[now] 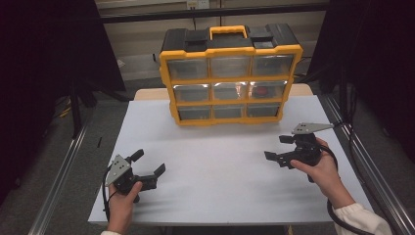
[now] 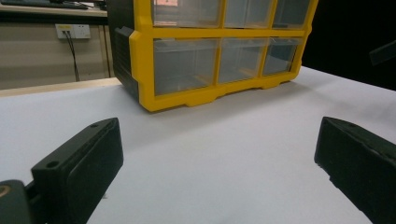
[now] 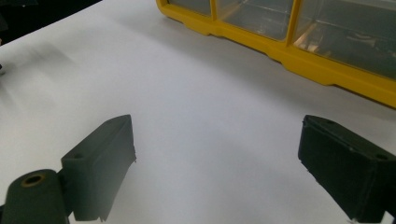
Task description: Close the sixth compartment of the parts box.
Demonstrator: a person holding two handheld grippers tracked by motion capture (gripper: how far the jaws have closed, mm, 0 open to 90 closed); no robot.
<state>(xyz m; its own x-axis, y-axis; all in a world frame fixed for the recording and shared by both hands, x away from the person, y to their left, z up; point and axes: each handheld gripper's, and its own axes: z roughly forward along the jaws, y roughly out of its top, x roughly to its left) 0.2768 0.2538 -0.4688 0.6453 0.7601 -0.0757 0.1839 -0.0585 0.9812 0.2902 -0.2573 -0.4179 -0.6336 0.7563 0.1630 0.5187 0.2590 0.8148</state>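
You are holding both tools low over the white table [image 1: 220, 161] with nothing in them: the left gripper [image 1: 148, 164] is sitting with its jaws spread wide, and the right gripper [image 1: 277, 148] is standing just as wide apart. Ahead of you, at the far edge of the table and well apart from both tools, the yellow organizer [image 1: 230, 76] is standing upright, its three rows of clear drawers facing you. You are looking at hard, stiff plastic here, and the drawer fronts are probably slick, so a pinch on a flat face is likely going to slip. The case looks bulky and likely heavier than one tool can carry; the yellow handle [image 1: 228, 32] on top is the place for lifting. For a drawer, you are better off taking its front lip or pull. A red item [image 1: 263, 91] is showing in the middle-row right drawer, and the left gripper view is showing bottom-row drawers [image 2: 184, 63] that look empty.
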